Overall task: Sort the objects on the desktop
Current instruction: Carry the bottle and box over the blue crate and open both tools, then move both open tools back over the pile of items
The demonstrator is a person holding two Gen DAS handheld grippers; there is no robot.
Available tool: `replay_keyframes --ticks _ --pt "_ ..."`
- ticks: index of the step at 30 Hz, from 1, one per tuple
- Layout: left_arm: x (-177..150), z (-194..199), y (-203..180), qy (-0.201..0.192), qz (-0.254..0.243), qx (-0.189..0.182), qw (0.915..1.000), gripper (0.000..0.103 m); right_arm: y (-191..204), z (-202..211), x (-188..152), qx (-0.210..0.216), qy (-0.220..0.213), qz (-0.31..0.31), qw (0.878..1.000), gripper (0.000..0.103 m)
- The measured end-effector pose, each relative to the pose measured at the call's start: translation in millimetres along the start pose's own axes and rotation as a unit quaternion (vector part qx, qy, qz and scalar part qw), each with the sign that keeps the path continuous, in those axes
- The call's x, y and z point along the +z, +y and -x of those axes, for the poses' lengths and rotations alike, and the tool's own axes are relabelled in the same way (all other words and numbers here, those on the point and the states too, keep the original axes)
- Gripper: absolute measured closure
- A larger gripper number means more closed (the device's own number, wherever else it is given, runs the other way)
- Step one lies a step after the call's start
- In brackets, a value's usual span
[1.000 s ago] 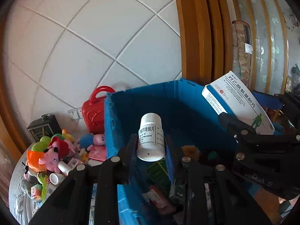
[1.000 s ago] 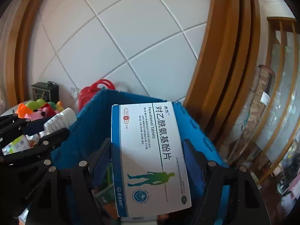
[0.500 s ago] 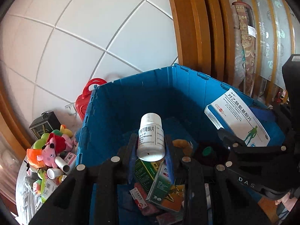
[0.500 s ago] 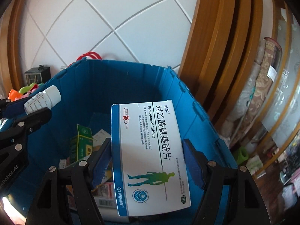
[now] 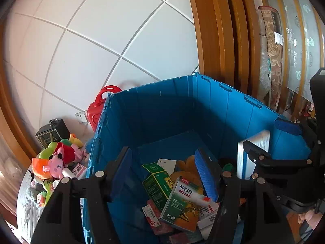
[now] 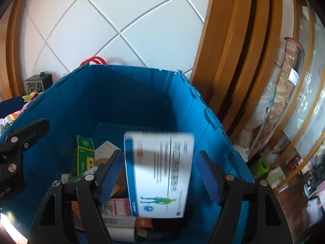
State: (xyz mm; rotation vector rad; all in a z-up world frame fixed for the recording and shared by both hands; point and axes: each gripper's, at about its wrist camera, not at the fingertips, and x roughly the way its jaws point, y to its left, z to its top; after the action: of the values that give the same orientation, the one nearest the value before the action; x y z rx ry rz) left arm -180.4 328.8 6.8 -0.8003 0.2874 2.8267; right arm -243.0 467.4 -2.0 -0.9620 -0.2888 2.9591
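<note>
A blue bin (image 5: 182, 109) holds several medicine boxes; it also shows in the right wrist view (image 6: 126, 97). My left gripper (image 5: 164, 174) is open and empty over the bin. The white pill bottle is not in sight. My right gripper (image 6: 160, 174) is open over the bin, and the white and blue medicine box (image 6: 158, 174) is blurred between its spread fingers, dropping free. In the left wrist view that box (image 5: 254, 154) shows edge-on at the right beside the right gripper. A green box (image 5: 157, 181) lies on top of the pile.
A heap of plush toys (image 5: 54, 160) lies on the table left of the bin, with a red case (image 5: 97, 109) and a small black clock (image 5: 51, 132) behind it against the white tiled wall. A wooden door frame (image 5: 215, 30) rises behind the bin at the right.
Both grippers have opened over the bin. The pill bottle has left the left gripper and is out of sight. The medicine box has come free of the right gripper and is falling.
</note>
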Motion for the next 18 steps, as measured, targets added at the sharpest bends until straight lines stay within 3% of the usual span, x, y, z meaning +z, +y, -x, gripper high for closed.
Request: replay_keyframes --ticks 4,6,13,18 --pt "-2 6 9 -0.007 0.015 -0.004 0.9999 0.036 0 9 0 -0.007 -0.013 -0.001 1.0 0.007" --pt "-2 11 16 -0.015 0.022 -0.006 0.9996 0.028 -1 16 -1 -0.012 -0.023 -0.005 1.0 0.001" --pt "-9 34 49 -0.044 0.053 0.002 0.9977 0.027 0 44 0 -0.012 -0.058 -0.026 0.998 0.0" --pt "-18 50 81 -0.069 0.067 0.019 0.9951 0.027 16 57 2 0.014 -0.074 -0.035 0.997 0.0"
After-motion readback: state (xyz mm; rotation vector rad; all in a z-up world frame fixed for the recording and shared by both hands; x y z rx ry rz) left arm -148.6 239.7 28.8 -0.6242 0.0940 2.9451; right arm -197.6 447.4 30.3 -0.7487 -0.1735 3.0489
